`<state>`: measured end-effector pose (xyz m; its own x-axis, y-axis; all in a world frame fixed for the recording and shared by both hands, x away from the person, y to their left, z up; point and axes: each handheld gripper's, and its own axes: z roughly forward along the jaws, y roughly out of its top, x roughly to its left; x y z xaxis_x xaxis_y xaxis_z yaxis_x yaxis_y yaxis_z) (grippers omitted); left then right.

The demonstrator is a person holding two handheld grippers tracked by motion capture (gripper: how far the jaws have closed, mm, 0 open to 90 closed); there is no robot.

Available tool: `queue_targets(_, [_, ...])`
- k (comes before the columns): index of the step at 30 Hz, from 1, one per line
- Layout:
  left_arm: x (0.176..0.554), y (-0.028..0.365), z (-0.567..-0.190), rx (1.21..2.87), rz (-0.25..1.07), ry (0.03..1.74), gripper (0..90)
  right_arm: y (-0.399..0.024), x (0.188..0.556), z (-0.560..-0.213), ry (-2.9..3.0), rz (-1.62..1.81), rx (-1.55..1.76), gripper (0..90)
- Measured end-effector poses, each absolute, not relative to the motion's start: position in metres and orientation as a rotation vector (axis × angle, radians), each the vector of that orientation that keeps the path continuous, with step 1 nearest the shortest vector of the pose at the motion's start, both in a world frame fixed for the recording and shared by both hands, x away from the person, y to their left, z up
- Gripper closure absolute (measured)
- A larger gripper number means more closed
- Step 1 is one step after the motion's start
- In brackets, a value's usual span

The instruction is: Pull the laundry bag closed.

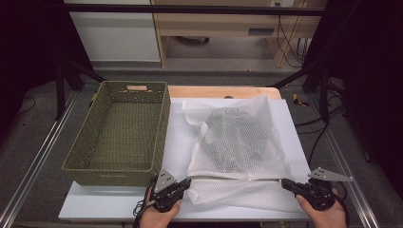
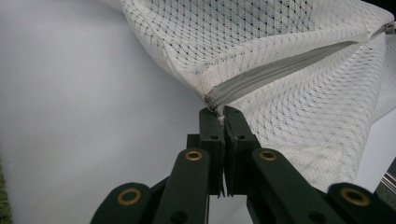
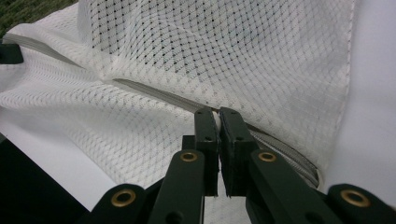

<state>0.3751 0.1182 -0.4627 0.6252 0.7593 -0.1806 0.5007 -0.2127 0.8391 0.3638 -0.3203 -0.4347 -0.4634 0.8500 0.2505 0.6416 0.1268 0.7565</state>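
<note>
A white mesh laundry bag (image 1: 237,147) lies on a white board (image 1: 119,202) at the middle of the table, with something dark and grey bundled inside it; through the netting I can't make out what that is. At nine o'clock from the bag, touching its edge or nearly so, stands an olive woven basket (image 1: 119,130).

From the high view, the person's two hands come in at six o'clock. The left gripper (image 1: 186,182) meets the bag's near left corner, at about seven o'clock of the bag, and the right gripper (image 1: 285,183) meets its near right corner, at about five o'clock. The near hem stretches between them.

That view is too far off to show the grip itself. The left gripper view does: the left gripper (image 2: 219,112) has its jaws pressed together on the very end of the bag's grey zipper (image 2: 280,72), a pinch of white mesh caught between the pads. The zipper runs off toward two o'clock, closed along its length.

The right gripper view shows the right gripper (image 3: 217,113) likewise clamped tight, its jaws nipping the fabric right at the zipper line (image 3: 154,91), which runs away toward ten o'clock. At the far left edge of that view a dark tip (image 3: 9,53) sits at the zipper's other end.
</note>
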Motion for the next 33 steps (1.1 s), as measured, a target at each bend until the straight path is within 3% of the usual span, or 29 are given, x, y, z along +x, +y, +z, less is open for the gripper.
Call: queue_targets(33, [0.374, 0.117, -0.467, 1.881, 0.349, 1.033, 87.9, -0.365, 0.356, -0.44, 2.086, 1.193, 1.594, 86.8])
